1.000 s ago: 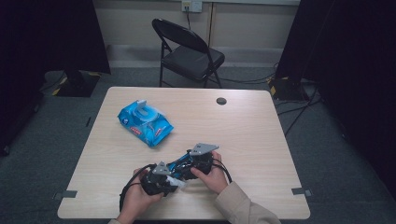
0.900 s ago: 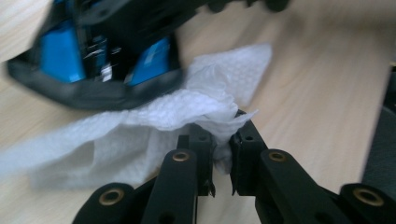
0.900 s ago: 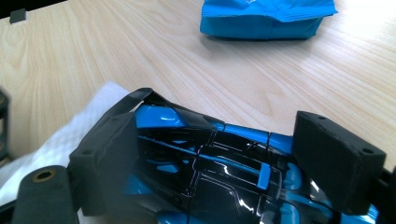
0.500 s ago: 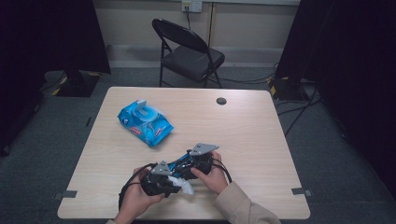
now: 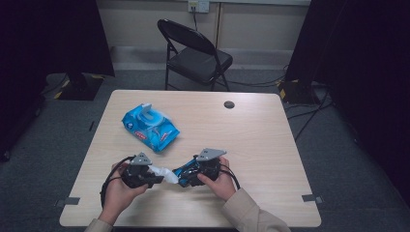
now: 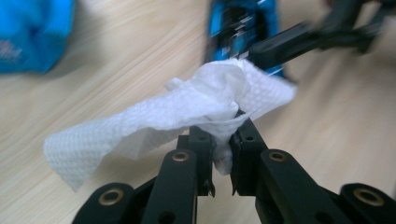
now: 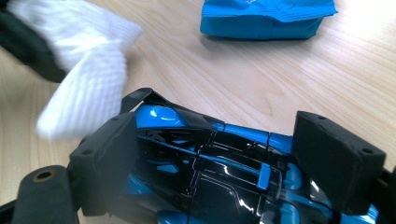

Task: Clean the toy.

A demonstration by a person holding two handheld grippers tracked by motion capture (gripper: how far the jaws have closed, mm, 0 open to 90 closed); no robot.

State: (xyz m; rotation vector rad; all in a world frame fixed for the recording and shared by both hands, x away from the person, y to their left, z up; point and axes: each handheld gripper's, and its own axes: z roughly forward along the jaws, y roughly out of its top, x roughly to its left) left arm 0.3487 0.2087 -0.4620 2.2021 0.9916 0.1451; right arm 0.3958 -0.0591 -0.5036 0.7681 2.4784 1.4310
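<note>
My left gripper (image 5: 155,178) is shut on a crumpled white wipe (image 5: 163,174) near the table's front edge. In the left gripper view the wipe (image 6: 187,112) bunches between the pinched jaws of the left gripper (image 6: 223,135) and drapes to the left. My right gripper (image 5: 187,177) is shut on a blue and black toy car (image 5: 183,173). In the right gripper view the car (image 7: 205,154) lies clamped across the right gripper (image 7: 224,163), roof towards the camera. The wipe (image 7: 88,84) hangs just off the car's end.
A blue pack of wipes (image 5: 149,126) lies at the table's left middle, its lid up. A small black round cap (image 5: 229,104) sits near the far edge. A black folding chair (image 5: 193,53) stands behind the table (image 5: 270,145).
My left gripper has moved left and slightly up, drawing the wipe away from the car. The right gripper and the car have stayed put.
</note>
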